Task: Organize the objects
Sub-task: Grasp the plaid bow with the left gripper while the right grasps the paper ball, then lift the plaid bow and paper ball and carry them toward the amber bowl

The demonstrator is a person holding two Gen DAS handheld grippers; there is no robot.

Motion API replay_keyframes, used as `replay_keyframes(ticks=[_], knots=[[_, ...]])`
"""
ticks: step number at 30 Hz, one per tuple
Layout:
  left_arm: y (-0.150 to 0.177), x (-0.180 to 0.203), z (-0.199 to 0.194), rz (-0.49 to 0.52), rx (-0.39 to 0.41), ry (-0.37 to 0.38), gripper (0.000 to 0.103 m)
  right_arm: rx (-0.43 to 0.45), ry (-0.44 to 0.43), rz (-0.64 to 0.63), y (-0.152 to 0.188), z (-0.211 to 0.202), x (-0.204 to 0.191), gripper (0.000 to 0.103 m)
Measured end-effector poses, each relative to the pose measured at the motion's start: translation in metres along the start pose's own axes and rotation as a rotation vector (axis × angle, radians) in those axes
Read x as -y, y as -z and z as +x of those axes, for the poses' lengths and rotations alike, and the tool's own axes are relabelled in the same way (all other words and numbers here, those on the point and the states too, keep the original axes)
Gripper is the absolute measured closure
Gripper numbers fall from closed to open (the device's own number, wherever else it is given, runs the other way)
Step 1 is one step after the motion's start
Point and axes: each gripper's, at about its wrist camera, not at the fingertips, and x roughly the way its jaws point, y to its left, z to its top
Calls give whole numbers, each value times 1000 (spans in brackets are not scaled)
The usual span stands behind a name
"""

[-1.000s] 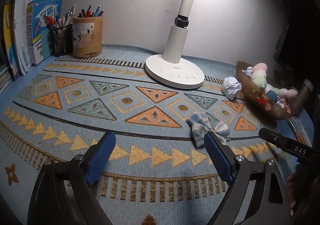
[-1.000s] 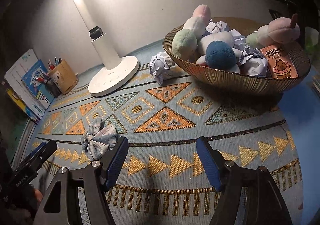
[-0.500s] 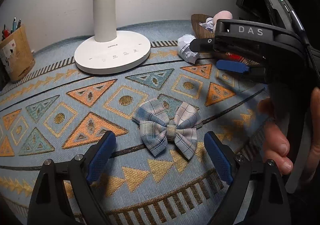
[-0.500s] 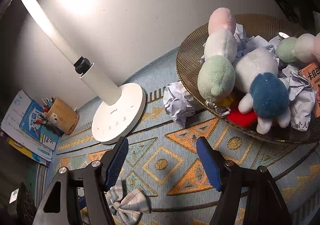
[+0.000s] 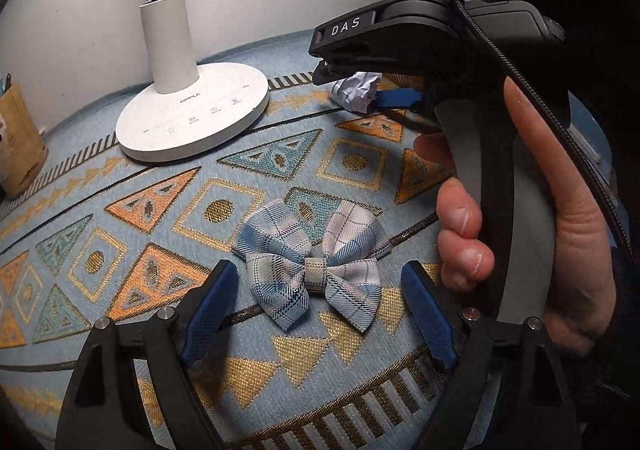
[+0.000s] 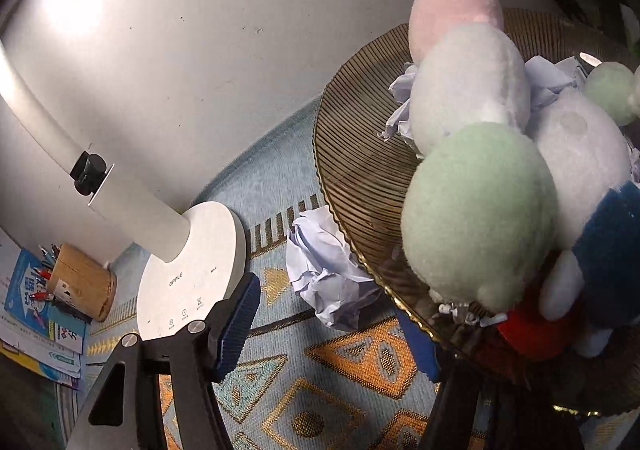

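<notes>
A blue plaid fabric bow (image 5: pixel 310 268) lies flat on the patterned mat. My left gripper (image 5: pixel 316 304) is open, its blue pads on either side of the bow's near edge, not touching it. A crumpled paper ball (image 6: pixel 326 270) lies on the mat against the rim of a gold ribbed bowl (image 6: pixel 360 186); it also shows in the left wrist view (image 5: pixel 356 90). My right gripper (image 6: pixel 332 324) is open and empty, just short of the paper ball, its right finger under the bowl's rim. In the left wrist view the right gripper (image 5: pixel 400 100) hangs above the mat.
The bowl holds plush toys (image 6: pixel 476 210) and more crumpled paper (image 6: pixel 548 78). A white desk lamp (image 5: pixel 192 118) stands behind the bow. A pen cup (image 6: pixel 82 282) and books (image 6: pixel 36 326) stand at the far left by the wall.
My left gripper has moved closer to the bow, which now lies between its pads. My right gripper has moved forward and down toward the paper ball and the bowl.
</notes>
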Motion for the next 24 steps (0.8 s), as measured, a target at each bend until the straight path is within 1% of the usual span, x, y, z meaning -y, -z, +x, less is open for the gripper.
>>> replay_keyframes(ticks=[1, 2, 3, 5, 6, 8, 10, 12, 15, 17, 18, 19, 20, 21, 22, 24], knots=[[1, 3, 0, 14, 4, -15, 34, -17, -2, -18, -1, 3, -2, 54], [1, 5, 0, 26, 8, -33, 42, -22, 2, -35, -1, 4, -4, 65], [2, 7, 0, 35, 13, -35, 52, -31, -10, -46, -1, 4, -5, 65], [3, 8, -2, 37, 23, -34, 54, -46, -29, -66, 2, 2, -7, 66], [4, 8, -3, 37, 28, -40, 56, -50, -29, -88, 5, -1, -10, 66], [5, 9, -6, 36, 48, -54, 59, -57, -58, -151, 12, -13, -15, 66], [8, 8, -12, 11, 64, -69, 59, -70, -96, -222, 24, -34, -15, 66], [14, 3, -21, -44, 71, -64, 60, -86, -142, -294, 36, -61, -12, 66], [28, -1, -45, -124, 118, -74, 60, -83, -193, -417, 55, -106, 0, 65], [37, -3, -61, -178, 148, -96, 60, -86, -220, -459, 68, -130, 12, 65], [41, -3, -67, -203, 158, -117, 60, -91, -215, -471, 74, -136, 18, 65], [44, -4, -70, -229, 158, -155, 60, -93, -183, -486, 81, -139, 23, 65], [47, -4, -70, -245, 151, -212, 60, -94, -158, -499, 88, -141, 27, 65], [51, -4, -73, -251, 148, -261, 60, -106, -159, -504, 95, -139, 31, 65], [55, -2, -74, -255, 149, -285, 60, -124, -169, -495, 99, -137, 35, 65], [60, -5, -73, -278, 149, -288, 60, -139, -165, -480, 106, -133, 41, 65]])
